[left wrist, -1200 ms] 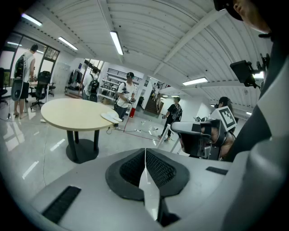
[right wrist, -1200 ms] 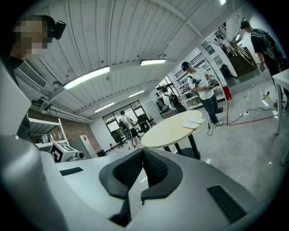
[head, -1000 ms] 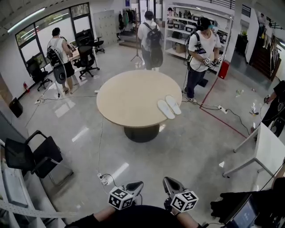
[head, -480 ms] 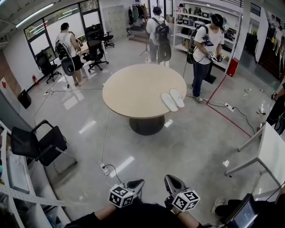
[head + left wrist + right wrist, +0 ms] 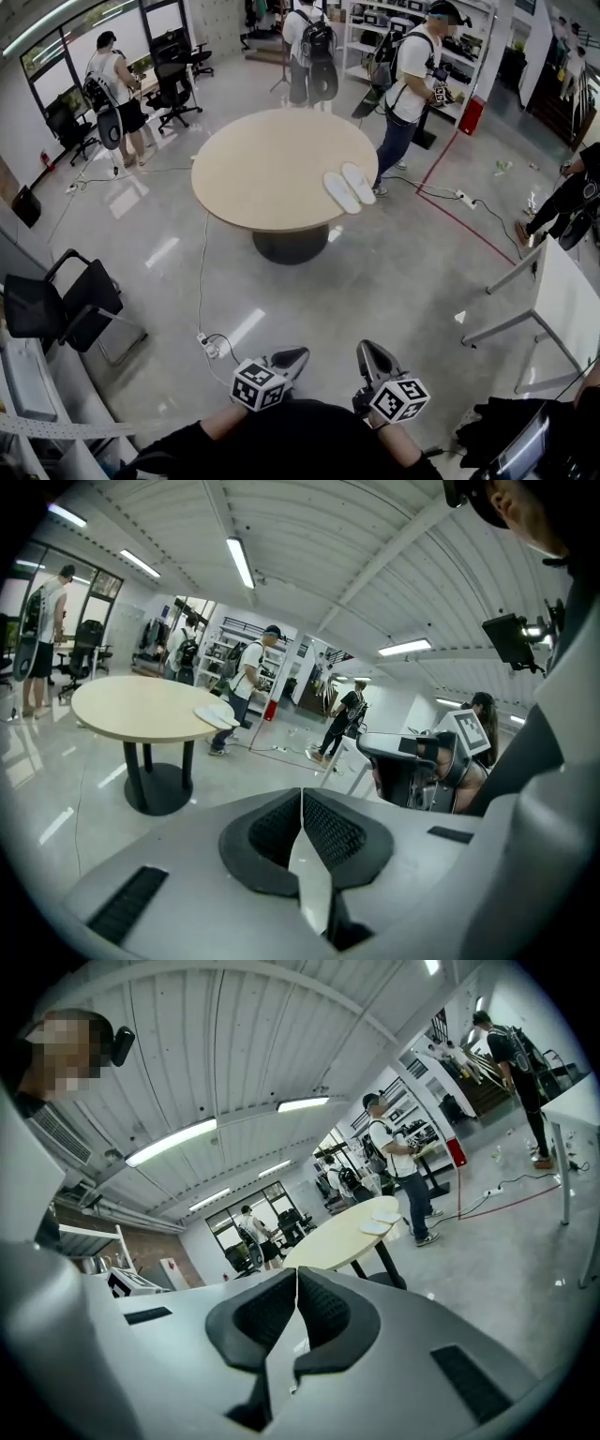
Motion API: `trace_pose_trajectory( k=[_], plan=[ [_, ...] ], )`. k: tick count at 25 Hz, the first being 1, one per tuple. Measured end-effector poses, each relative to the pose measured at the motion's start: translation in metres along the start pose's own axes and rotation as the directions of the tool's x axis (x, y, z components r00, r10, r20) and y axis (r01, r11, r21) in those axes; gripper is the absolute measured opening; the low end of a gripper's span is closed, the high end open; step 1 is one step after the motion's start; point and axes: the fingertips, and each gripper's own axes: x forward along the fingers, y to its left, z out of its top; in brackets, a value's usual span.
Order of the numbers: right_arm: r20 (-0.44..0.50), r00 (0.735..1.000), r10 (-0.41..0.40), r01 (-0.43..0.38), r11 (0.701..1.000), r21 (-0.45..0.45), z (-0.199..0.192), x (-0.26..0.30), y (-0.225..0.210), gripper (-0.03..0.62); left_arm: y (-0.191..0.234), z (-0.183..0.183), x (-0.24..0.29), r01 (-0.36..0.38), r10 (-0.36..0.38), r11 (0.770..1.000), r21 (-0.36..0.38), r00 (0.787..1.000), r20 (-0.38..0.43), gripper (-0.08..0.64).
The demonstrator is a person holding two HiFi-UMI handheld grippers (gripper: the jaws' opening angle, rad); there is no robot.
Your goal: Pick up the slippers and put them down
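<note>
1. Far L: black chair [image 5: 58, 307] on the grey floor, close to the wall.
2. Back L: person by the windows [image 5: 108, 89], w/ black office chairs [image 5: 173, 80] just beside.
3. Floor, L of centre: white power strip [image 5: 208, 347], its cable running up toward the table.
4. Your L gripper [image 5: 296, 355] sits low in the head view, close to your body, marker cube behind the tips. In the left gripper view [image 5: 301, 797] the jaws are clenched, pads meeting, nothing between them.
5. Centre: round table [image 5: 253, 169], beige top on a dark pedestal. A person w/ backpack [image 5: 314, 42] stands beyond its far edge.
6. slippers [image 5: 348, 187]: a pale pair lying flat, side by side, on the table top near its R edge. They're well apart from both your grippers. You can also see them in the left gripper view [image 5: 214, 714] and the right gripper view [image 5: 382, 1222].
7. Your R gripper [image 5: 366, 349] is next to the L one, also low and near your body. In the right gripper view [image 5: 296, 1277] the jaws are pressed together, empty.
8. R of the table: person in white tee [image 5: 410, 66], standing near the slippers' side.
9. Far R: white table [image 5: 567, 300] on thin legs, w/ a red line [image 5: 469, 234] on the floor between it and the round table.
</note>
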Motion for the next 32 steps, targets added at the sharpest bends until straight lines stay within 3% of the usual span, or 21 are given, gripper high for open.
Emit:
trace_pose_trajectory(
  k=[4, 10, 15, 19, 22, 27, 32],
  plan=[
    [0.010, 0.998, -0.056, 0.056, 0.998, -0.015, 0.005, 0.039, -0.002, 0.017, 0.037, 0.022, 0.014, 0.074, -0.074, 0.997, 0.019, 0.997, 0.009, 0.025],
    [-0.048, 0.993, -0.107, 0.105, 0.993, -0.046, 0.008, 0.119, 0.009, 0.016, 0.104, 0.051, 0.027, 0.176, -0.177, 0.984, -0.026, 0.984, -0.004, 0.025],
    [-0.113, 0.982, -0.148, 0.143, 0.988, -0.055, 0.001, 0.170, 0.013, 0.015, 0.161, 0.061, 0.034, 0.203, -0.205, 0.976, -0.081, 0.979, -0.015, 0.025],
    [-0.120, 0.976, -0.182, 0.179, 0.983, -0.037, 0.006, 0.194, 0.007, 0.017, 0.184, 0.072, 0.040, 0.223, -0.226, 0.969, -0.108, 0.974, -0.013, 0.025],
    [-0.126, 0.979, -0.160, 0.158, 0.987, -0.029, 0.009, 0.212, -0.001, 0.016, 0.192, 0.085, 0.052, 0.246, -0.247, 0.963, -0.107, 0.969, 0.010, 0.025],
    [-0.120, 0.990, -0.077, 0.075, 0.997, -0.021, 0.031, 0.238, -0.025, 0.017, 0.199, 0.115, 0.077, 0.225, -0.219, 0.971, -0.086, 0.973, 0.068, 0.025],
    [-0.057, 0.998, -0.028, 0.031, 0.999, 0.045, 0.094, 0.254, -0.081, 0.017, 0.201, 0.170, 0.114, 0.127, -0.117, 0.990, -0.060, 0.982, 0.149, 0.025]
  ],
)
